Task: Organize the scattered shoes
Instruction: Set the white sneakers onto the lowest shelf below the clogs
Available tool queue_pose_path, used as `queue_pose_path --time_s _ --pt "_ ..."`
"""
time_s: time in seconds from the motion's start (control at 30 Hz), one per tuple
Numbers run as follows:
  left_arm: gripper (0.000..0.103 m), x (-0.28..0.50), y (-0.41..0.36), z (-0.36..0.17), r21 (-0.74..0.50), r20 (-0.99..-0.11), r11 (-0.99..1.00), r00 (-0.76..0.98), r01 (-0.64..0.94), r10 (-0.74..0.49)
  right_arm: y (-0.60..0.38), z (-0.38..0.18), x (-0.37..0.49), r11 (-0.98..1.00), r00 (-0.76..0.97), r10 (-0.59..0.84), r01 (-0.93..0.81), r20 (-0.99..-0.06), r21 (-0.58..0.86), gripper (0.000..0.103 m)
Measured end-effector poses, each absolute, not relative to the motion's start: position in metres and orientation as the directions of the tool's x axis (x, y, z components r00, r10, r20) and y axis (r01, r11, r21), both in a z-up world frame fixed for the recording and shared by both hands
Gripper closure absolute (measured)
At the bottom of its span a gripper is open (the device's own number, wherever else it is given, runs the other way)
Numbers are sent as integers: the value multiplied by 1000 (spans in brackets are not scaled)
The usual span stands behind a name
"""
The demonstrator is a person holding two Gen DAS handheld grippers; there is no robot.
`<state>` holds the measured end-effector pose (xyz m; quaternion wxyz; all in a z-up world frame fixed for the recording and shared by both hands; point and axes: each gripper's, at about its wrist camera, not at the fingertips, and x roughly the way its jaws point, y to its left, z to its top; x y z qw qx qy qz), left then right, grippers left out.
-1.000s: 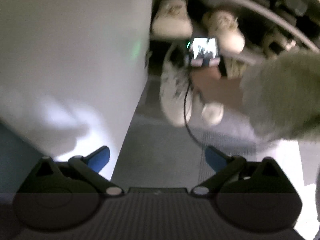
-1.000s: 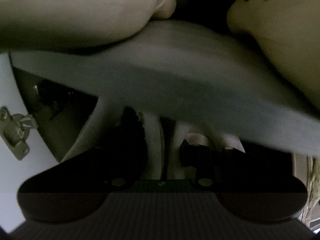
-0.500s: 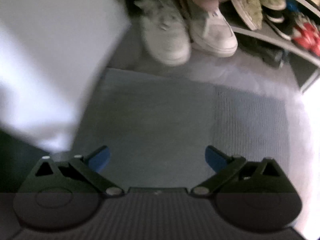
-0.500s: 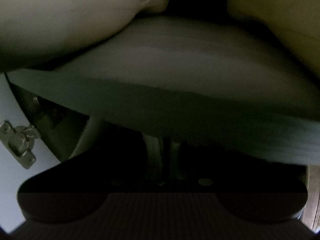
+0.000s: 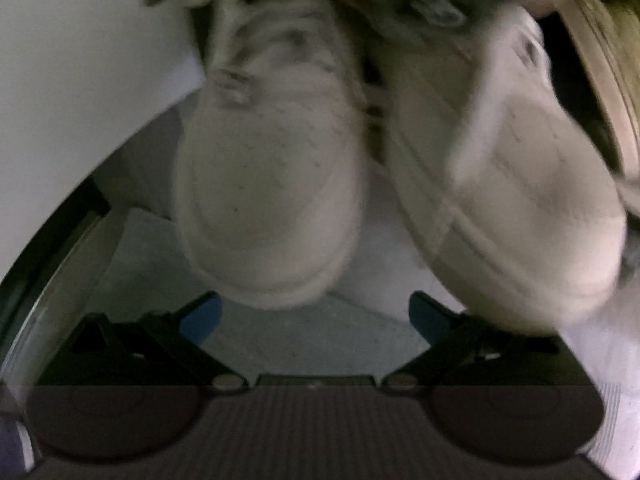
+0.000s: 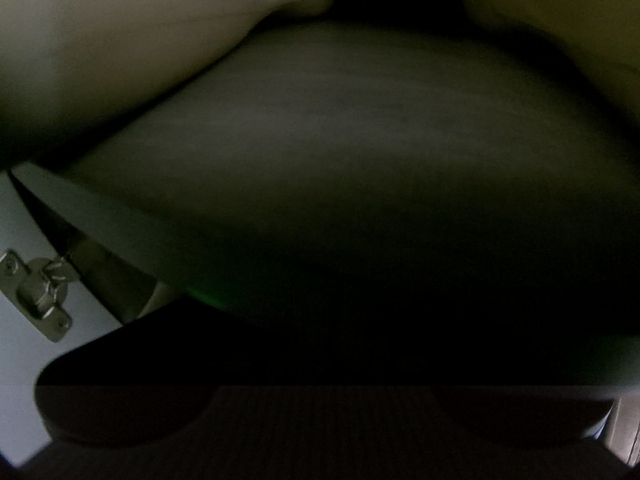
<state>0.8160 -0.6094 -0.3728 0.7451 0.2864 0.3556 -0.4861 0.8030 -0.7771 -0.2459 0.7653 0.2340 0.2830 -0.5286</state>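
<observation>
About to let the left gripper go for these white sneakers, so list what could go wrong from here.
1. The left gripper is open but the view is blurred; it may close off-target.
2. The left sneaker and the right sneaker sit close together, so a finger could nudge the neighbour.

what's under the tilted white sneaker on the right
Under the tilted white leather sneaker pale floor shows beneath its raised toe; farther back is covered. The left gripper is open.

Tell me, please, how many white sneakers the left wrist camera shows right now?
2: one sneaker ahead of the open left claw, the other sneaker tilted at right. More shoes may be hidden.
</observation>
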Motion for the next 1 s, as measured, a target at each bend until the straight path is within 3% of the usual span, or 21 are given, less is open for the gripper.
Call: queue_pose_path --time_s 0.27,0.43,0.57,0.63,0.83,1.0 --pt "10 811 -603 -365 142 -771 317 306 938 -559 -768 -240 799 375 333 -675 923 -658 83 65" --pt "15 802 -608 -362 210 -727 183 278 960 -627 -758 -240 803 451 369 -688 892 -625 30 48" --pt "15 807 -609 -362 248 -710 135 275 959 -649 -766 -239 805 468 377 -673 883 -637 29 51" --pt "14 813 -602 -361 282 -689 104 277 954 -670 -771 -240 807 469 371 -670 883 -643 20 61" --pt "1 827 -575 -357 258 -679 124 272 958 -682 -790 -247 822 399 274 -705 916 -654 -46 69" --pt "0 830 -548 -371 280 -701 152 310 948 -643 -803 -253 839 329 186 -741 938 -645 -108 69"
